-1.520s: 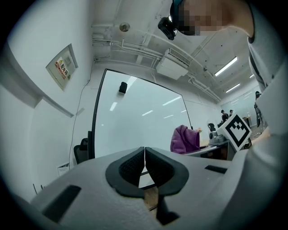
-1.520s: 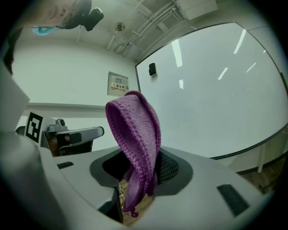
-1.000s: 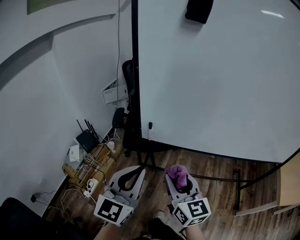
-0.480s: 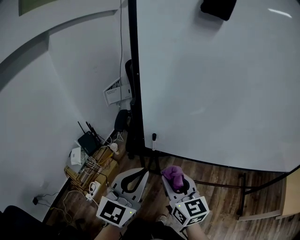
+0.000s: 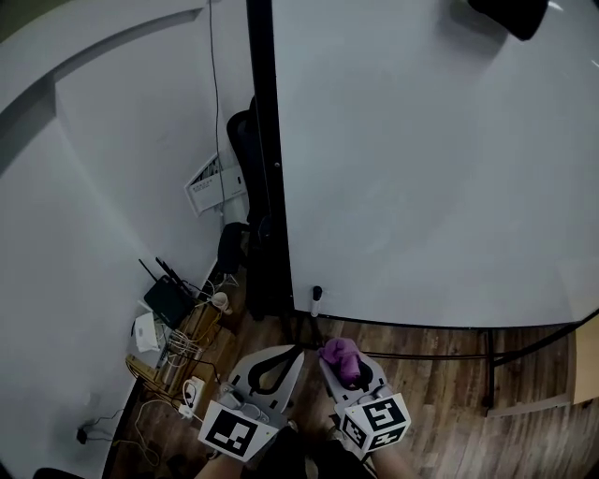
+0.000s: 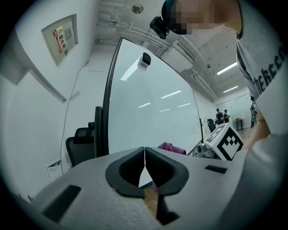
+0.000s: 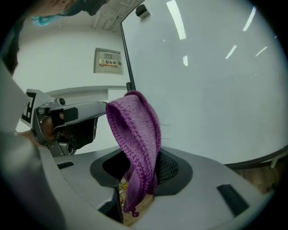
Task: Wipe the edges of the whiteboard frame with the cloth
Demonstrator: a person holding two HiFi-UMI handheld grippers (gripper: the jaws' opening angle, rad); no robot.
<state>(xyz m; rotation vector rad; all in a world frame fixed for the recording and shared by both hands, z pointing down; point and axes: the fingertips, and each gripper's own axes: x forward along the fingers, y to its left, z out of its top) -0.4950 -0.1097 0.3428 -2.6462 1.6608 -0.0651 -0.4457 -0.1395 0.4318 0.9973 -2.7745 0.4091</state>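
Nearest, the right tool is clamped on a purple knitted cloth, which stands folded between its jaws. Just beside it, the left tool is closed on nothing. Both sit low, apart from the whiteboard frame. Wiping looks not yet begun. The next move calls for lifting the cloth onto the frame's black left edge or its bottom rail.

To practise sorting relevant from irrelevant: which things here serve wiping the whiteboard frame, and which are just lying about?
For the job:
- purple cloth
- right gripper, shut on it
- whiteboard frame

Lying about:
- router
- office chair
- cables
- marker
- black eraser
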